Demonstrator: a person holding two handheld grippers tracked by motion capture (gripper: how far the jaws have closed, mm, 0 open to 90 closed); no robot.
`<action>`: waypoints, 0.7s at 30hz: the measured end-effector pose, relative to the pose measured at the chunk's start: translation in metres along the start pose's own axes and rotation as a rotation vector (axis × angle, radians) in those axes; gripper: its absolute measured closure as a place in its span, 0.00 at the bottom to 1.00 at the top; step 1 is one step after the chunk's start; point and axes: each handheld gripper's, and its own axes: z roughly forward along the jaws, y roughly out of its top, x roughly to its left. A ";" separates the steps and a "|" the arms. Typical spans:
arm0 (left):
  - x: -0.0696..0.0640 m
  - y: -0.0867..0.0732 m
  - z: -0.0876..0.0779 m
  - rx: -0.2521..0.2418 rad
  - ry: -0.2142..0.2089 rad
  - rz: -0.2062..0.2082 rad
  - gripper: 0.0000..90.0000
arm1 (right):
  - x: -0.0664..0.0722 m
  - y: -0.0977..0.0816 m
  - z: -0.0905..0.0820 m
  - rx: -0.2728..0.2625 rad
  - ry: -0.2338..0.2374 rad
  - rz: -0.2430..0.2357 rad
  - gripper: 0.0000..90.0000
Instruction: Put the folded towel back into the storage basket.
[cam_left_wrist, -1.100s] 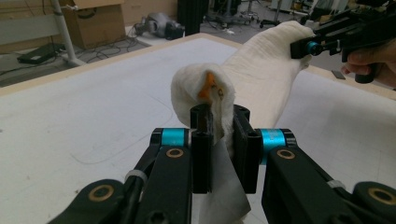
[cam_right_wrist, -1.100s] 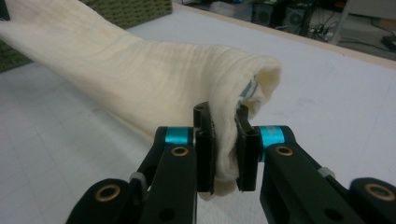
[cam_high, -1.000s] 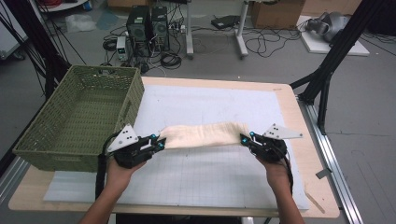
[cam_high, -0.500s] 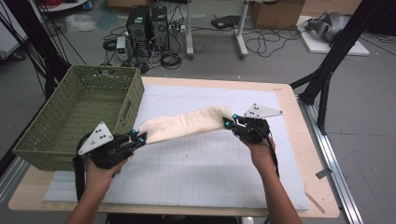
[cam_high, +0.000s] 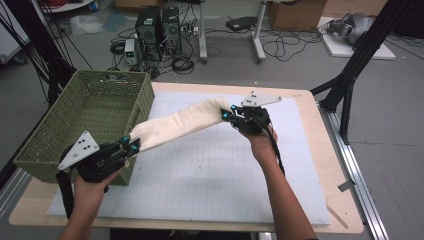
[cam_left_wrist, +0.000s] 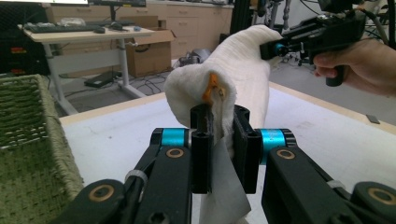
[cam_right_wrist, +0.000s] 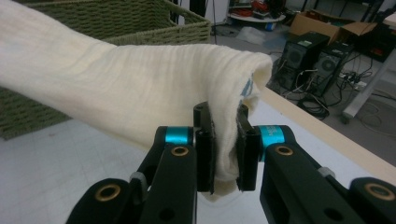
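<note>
Left gripper view: orange mark on cloth (cam_left_wrist: 233, 70); both grippers' fingers (cam_left_wrist: 201, 140) clamp cloth ends

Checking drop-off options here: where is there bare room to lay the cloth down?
The white mat is bare between the green basket and the table's right edge. The basket's floor looks bare too. The cream cloth hangs between both grippers, near the basket's right wall.

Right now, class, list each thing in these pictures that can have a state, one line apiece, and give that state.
Cream folded cloth: lifted off the table, stretched between both grippers, one end by the basket.
Left hand-held gripper: shut on one cloth end.
Right hand-held gripper: shut on the other end.
Green woven basket: upright, open-topped, nothing seen inside.
White gridded mat: lying flat on the table.
</note>
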 end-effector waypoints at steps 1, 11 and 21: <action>0.000 0.001 -0.001 -0.003 0.003 0.000 0.89 | -0.001 0.005 0.004 -0.007 -0.002 -0.006 0.91; 0.009 0.005 -0.013 -0.025 0.047 -0.013 0.89 | 0.001 0.045 0.040 -0.020 0.003 -0.027 0.91; 0.018 0.009 -0.025 -0.054 0.089 -0.033 0.89 | 0.007 0.076 0.080 -0.015 0.003 -0.055 0.91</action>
